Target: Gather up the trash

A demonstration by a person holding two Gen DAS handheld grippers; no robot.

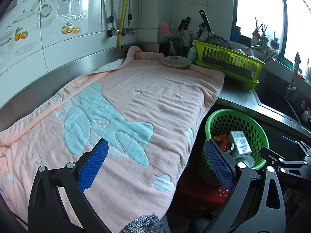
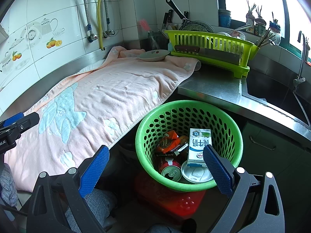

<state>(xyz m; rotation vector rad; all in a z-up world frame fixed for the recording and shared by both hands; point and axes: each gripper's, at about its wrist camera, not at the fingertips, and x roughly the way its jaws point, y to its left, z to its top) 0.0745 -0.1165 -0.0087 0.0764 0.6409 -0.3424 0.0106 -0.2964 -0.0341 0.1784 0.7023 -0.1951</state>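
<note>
Both grippers gape empty: left gripper [image 1: 155, 161] over the pink towel's [image 1: 136, 89] hanging edge; right gripper [image 2: 156, 164] above the green perforated basket [image 2: 144, 163], where milk carton [image 2: 198, 145], soda can [image 2: 171, 172] and wrappers [image 2: 169, 141] lie.

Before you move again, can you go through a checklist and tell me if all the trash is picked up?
1. Left gripper empty and open: ok.
2. Right gripper empty and open: ok.
3. Trash inside the green basket, namely milk carton, can, orange wrapper, white lid: ok.
4. Pink towel free of trash: ok, only a bowl sits on its far end.
5. Bare steel counter free of trash: ok.
6. Floor around the basket: cannot tell, too dark.
</note>
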